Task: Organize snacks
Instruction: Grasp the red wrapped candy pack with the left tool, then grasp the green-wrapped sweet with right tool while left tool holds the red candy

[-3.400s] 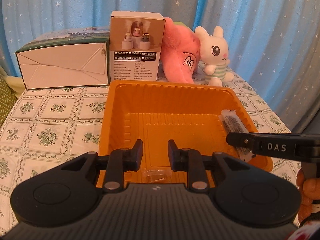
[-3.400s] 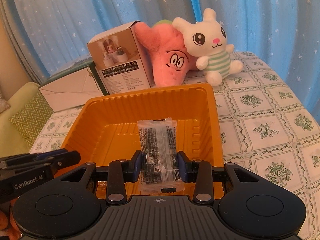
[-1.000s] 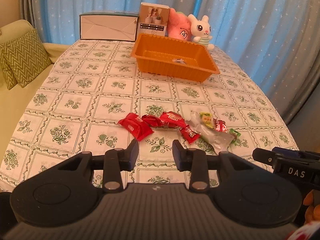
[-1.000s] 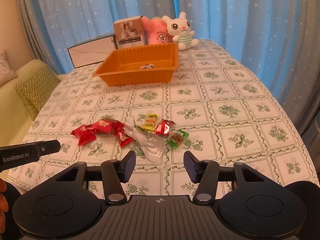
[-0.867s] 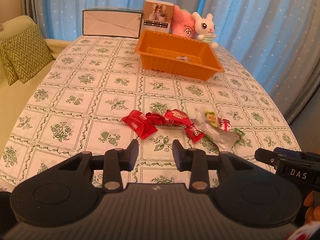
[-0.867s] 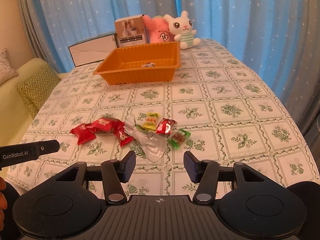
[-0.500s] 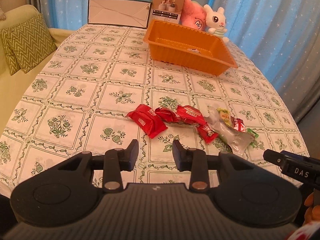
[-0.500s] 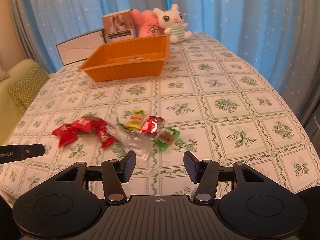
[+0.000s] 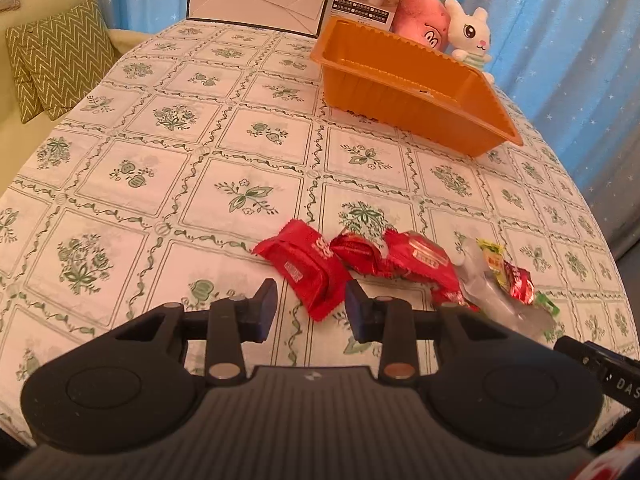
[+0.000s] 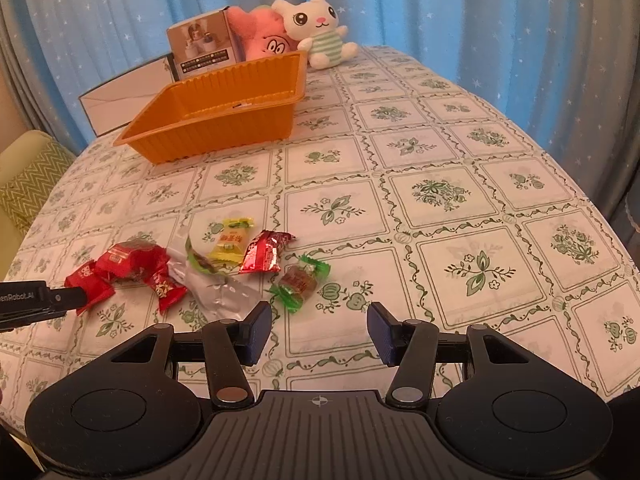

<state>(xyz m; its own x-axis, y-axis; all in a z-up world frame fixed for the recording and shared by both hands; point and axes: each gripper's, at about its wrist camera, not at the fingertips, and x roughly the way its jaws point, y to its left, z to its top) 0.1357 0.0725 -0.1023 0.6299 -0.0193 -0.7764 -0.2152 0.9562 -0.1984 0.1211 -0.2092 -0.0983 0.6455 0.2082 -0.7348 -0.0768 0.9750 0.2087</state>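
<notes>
Left gripper (image 9: 310, 306), jaws apart and empty, hovers at the near end of the large red packet (image 9: 308, 266); right gripper (image 10: 318, 330), also spread, faces the green-wrapped candy (image 10: 298, 282). Advice: centre jaws across each wrapper's width, lower to the bench (image 10: 440, 152), close, then carry to the orange tray (image 10: 224, 120).

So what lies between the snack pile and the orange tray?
Only bare tablecloth between the snack pile and orange tray, shown in both wrist views.
</notes>
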